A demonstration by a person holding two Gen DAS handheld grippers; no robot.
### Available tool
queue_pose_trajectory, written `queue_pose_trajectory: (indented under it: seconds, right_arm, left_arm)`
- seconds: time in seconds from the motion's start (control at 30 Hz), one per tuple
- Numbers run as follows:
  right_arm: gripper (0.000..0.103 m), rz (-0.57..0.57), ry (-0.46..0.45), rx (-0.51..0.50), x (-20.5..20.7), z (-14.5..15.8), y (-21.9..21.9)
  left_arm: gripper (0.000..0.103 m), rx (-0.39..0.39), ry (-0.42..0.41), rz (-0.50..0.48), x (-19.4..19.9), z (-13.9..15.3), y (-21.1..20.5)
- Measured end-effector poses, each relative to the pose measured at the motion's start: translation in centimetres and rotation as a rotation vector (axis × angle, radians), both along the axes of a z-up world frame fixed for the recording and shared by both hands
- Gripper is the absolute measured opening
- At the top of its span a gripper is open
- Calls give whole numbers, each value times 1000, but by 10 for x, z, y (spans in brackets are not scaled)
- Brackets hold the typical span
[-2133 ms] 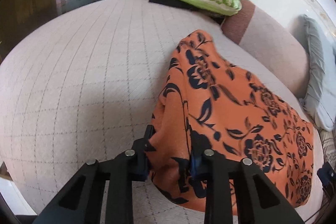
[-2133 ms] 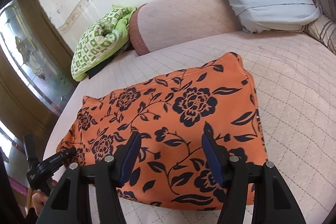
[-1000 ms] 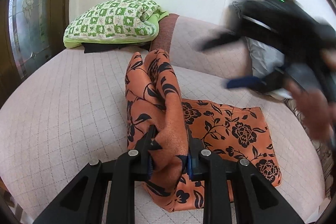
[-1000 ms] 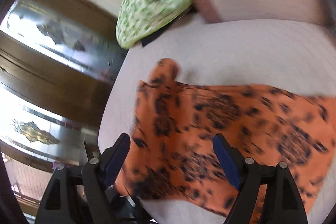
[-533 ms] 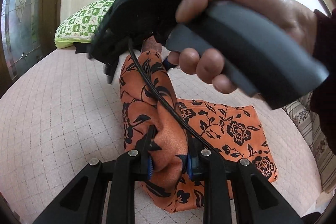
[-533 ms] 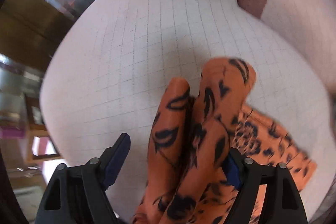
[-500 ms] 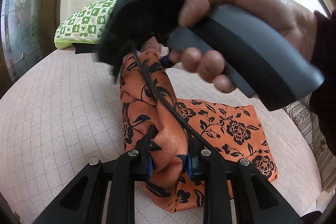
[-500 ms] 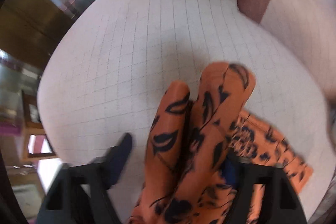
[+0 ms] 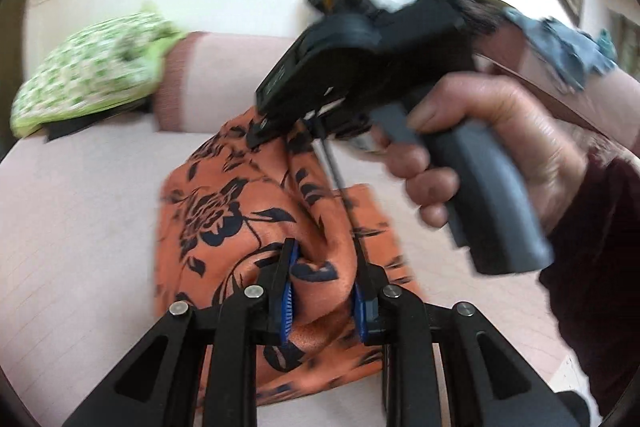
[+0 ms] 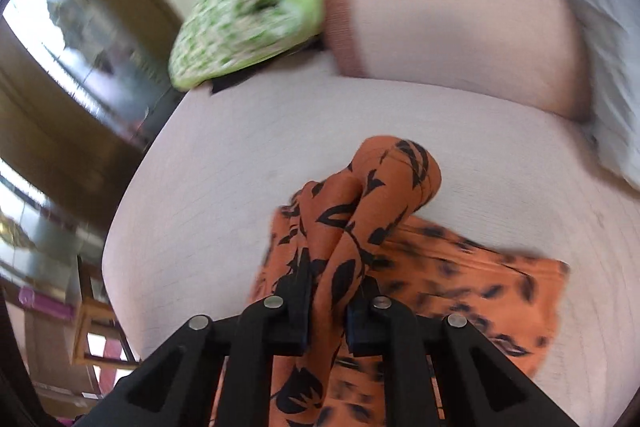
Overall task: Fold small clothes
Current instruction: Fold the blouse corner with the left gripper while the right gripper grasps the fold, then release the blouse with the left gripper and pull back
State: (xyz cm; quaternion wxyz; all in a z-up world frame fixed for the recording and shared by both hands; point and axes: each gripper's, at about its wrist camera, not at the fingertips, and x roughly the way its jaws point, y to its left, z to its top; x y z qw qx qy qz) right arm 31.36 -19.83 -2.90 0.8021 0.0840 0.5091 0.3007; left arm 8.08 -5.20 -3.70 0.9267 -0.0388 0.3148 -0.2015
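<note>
Fold edge pinched at both ends over the bed

Orange floral-printed fabric garment [image 9: 256,227] is gathered in the left gripper [image 9: 323,287], whose fingers [image 9: 285,291] are clamped on a bunched ridge, while the right gripper [image 10: 327,303] has its fingers [image 10: 300,303] closing on the same raised ridge farther along; the rest of the cloth lies flat on the pale quilted bed [image 10: 224,195]. For a clean fold, both pinches should be kept level and the ridge held taut between them before it is carried across and laid edge to edge. Both tools are angled downward, the person's right hand [image 9: 492,151] wrapped round its grey grip, crossing above the left one's view.
</note>
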Motion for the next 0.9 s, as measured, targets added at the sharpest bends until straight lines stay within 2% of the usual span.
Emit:
queue_pose_trajectory:
  seconds: [0.13, 0.3, 0.53, 0.6, 0.7, 0.8, 0.83, 0.87, 0.9]
  right_arm:
    - [12, -66, 29, 58, 16, -26, -60]
    - [12, -122, 73, 107, 30, -71, -108]
    - [12, -242, 100, 166, 41, -119, -151]
    - [12, -281, 163, 230, 45, -133, -165]
    - [16, -321, 185, 314, 36, -128, -183]
    - [16, -320, 136, 336, 15, -102, -191]
    - [19, -321, 129, 343, 6, -94, -194]
    - [28, -324, 125, 342, -5, -87, -195]
    - [36, -327, 119, 335, -15, -82, -193]
  left_arm:
    - [24, 28, -10, -93, 10, -4, -59]
    - [24, 80, 53, -143, 25, -35, -103]
    - [24, 149, 121, -180, 40, -66, -127]
    - [24, 173, 149, -213, 40, -71, -132]
    - [26, 187, 137, -266, 29, -66, -118]
    - [48, 164, 103, -357, 6, -41, -90]
    - [61, 178, 61, -359, -4, -33, -78]
    - [69, 208, 11, -340, -14, -27, -65]
    - [69, 236, -27, -308, -18, -22, -51]
